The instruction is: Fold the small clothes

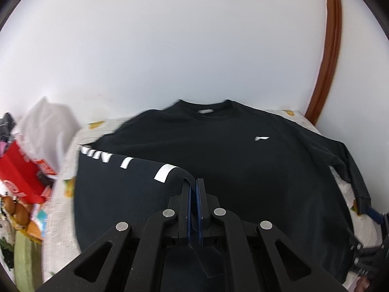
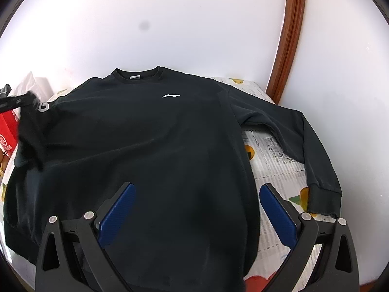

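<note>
Left wrist view: your left claw (image 1: 193, 185) is clamped on the sleeve (image 1: 136, 170) with white lettering, lifted over the sweatshirt (image 1: 231, 160). The body lies straight ahead and to the right of it, collar far, hem near, spread on the patterned surface (image 1: 73, 150). Blur at the left edge, so how the sleeve hangs there is probably unclear.

Right wrist view: your right claw (image 2: 194, 209) stands wide apart, holding nothing, over the hem area. The other sleeve (image 2: 304, 146) runs near-to-far at its right, cuff (image 2: 321, 202) just beside the right pad. Right hand is nearer that one.
</note>
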Demonstrator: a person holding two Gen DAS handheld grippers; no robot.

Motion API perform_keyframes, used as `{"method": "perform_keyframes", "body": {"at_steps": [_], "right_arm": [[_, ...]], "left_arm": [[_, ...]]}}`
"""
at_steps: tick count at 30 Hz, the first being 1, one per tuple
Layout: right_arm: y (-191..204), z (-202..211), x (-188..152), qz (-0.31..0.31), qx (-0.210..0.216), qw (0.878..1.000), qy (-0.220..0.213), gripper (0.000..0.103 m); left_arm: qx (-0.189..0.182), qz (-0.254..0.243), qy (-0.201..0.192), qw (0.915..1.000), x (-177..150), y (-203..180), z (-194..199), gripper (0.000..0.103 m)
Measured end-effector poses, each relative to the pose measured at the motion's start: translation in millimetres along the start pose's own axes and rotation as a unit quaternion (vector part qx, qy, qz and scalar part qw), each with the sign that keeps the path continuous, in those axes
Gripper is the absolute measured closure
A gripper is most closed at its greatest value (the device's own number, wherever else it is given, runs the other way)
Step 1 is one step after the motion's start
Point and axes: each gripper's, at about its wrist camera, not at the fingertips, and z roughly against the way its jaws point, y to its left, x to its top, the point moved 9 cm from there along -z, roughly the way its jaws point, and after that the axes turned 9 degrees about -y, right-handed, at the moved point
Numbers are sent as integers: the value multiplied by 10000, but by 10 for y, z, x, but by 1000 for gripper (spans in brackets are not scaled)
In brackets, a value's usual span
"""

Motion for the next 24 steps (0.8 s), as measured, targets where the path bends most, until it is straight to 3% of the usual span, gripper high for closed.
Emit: {"method": "perform_keyframes", "body": {"at_steps": [11, 14, 16, 19, 24], "right_arm": [[-96, -261, -69, -73, 71, 9998, 174, 3], [48, -283, 3, -14, 222, 9997, 130, 6], [175, -290, 71, 27, 342, 9994, 89, 9], [500, -269, 188, 103, 665, 9977, -9, 14], [1189, -278, 278, 283, 1350, 9904, -4, 17]], "left_arm": [[-475, -49, 331, 9983, -55, -457, -462, 96], [-585, -38, 263, 9979, -23, -421, -383, 80], [-432, -51, 148, 9989, 5, -266, -259, 66], [-266, -22, 102, 9996, 19, -8, -138, 55], [172, 91, 216, 9996, -235, 634, 68, 42]]}}
